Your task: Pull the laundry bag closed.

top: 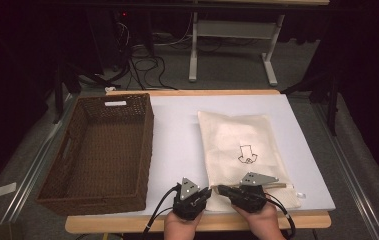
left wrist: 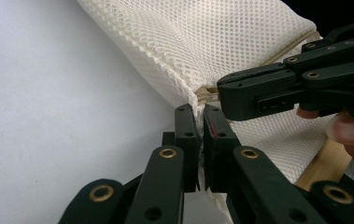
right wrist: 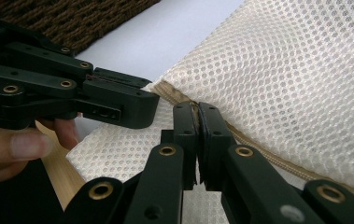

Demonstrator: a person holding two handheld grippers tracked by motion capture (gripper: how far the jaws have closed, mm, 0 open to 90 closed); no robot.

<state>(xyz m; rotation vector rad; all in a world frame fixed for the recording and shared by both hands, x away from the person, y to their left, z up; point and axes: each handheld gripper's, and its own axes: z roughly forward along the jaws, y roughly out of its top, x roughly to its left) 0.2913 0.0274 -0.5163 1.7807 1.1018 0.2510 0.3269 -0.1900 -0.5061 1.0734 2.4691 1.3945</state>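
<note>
1. Nearest the camera, two hands come in over the near table edge, each holding black, hinged, brass-riveted tongs with a grey three-cornered plate on top.
2. Left tongs (top: 208, 192) are pressed together on the near left corner of the cream mesh laundry bag (top: 242, 150), pinching its fabric just beside the zip end, as the left gripper view shows (left wrist: 199, 126).
3. Right tongs (top: 220, 189) are likewise closed, clamped on the tan zip seam (right wrist: 240, 135) of the bag; the two tips sit almost touching.
4. Fine round holes pattern the soft, rectangular bag, which carries a small black outline drawing (top: 247, 154). It lies flat on the right half of the pale grey table (top: 177, 135), its near edge at the tongs.
5. On the left stands a dark brown woven wicker basket (top: 142, 150), rectangular, with cut-out handles and a white label at its far rim; its inside looks bare.
6. What the bag holds cannot be made out, nor can the drawing be read. Beyond the table the room is dark, with cables and white table legs (top: 272, 70) faintly seen.
</note>
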